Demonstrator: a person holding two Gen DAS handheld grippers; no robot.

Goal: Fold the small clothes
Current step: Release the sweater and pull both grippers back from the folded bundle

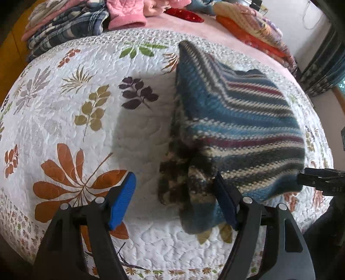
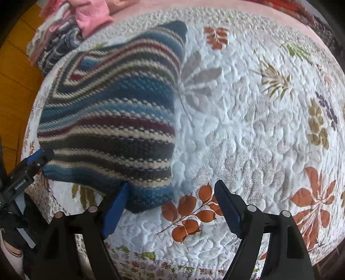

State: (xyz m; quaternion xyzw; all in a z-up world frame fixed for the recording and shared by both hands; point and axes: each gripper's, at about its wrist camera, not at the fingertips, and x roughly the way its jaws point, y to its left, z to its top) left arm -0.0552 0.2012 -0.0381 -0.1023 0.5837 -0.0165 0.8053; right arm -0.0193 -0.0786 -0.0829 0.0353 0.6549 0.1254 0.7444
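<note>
On the far left of the bed, a stack of folded clothes [image 1: 64, 25] sits past the edge of the white quilt [image 1: 86, 133]. A pink top [image 1: 127, 13] lies next to that stack. The quilt has leaves on it, orange and brown and purple.

My left claw [image 1: 174, 201] is low over the quilt. Its two blue fingers [image 1: 123, 200] are spread wide apart. The striped sweater [image 1: 237, 120] is to the right of the middle. It is knit, with blue, white, dark and red stripes. A loose corner of it hangs down against the right finger of my left claw, between the two fingers. Nothing is squeezed there.

My right claw [image 2: 172, 206] is spread wide too. From it, the sweater [image 2: 112, 116] is on the left side, and its near corner touches my left-hand blue finger [image 2: 116, 210]. The other finger is over bare quilt [image 2: 248, 133], apart from the sweater. The sweater looks lifted and blurry at its near edge.

Far right on the bed, an orange and yellow pile of cloth [image 1: 254, 32] lies well away from the sweater.
</note>
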